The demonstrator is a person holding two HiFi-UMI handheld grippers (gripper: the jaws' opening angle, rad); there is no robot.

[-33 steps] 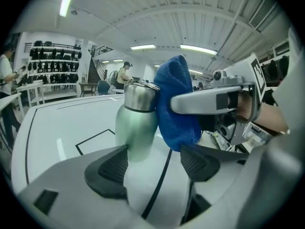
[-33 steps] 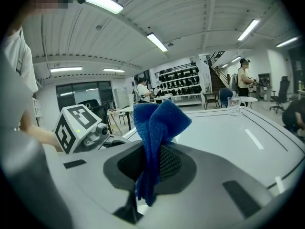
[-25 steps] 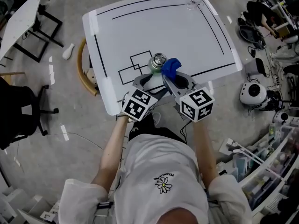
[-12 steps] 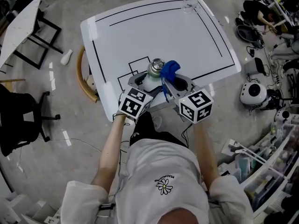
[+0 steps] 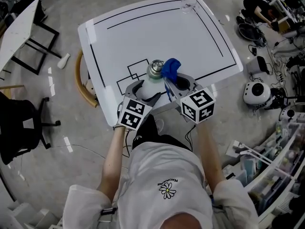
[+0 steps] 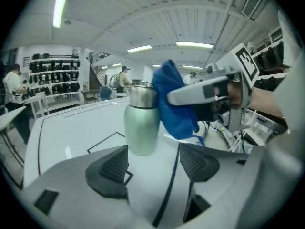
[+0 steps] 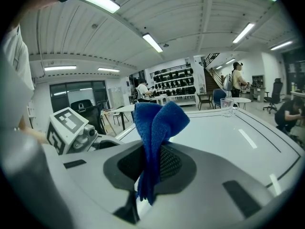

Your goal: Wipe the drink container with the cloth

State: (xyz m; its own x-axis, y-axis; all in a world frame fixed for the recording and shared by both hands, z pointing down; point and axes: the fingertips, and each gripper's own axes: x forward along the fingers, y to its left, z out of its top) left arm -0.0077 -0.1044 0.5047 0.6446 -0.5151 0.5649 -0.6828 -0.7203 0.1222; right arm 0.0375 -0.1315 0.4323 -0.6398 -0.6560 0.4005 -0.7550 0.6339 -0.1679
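A pale green drink container (image 5: 153,75) with a silver cap stands upright on the white table (image 5: 190,37), near its front edge, beside some black taped squares. My left gripper (image 5: 145,90) is open just short of it; in the left gripper view the container (image 6: 141,123) stands beyond the pads (image 6: 112,168), not between them. My right gripper (image 5: 172,81) is shut on a blue cloth (image 5: 170,67), which bunches up against the container's right side near the cap. The right gripper view shows the cloth (image 7: 157,128) pinched between the jaws.
A clear glass (image 5: 186,5) stands at the table's far edge. A curved wooden chair (image 5: 80,80) sits by the table's left side and a black chair (image 5: 19,123) further left. A white round device (image 5: 255,93) and clutter lie on the floor at right.
My left gripper has drawn back toward the person, off the container's body, with its jaws just as wide. The cloth stays against the container's upper right side.
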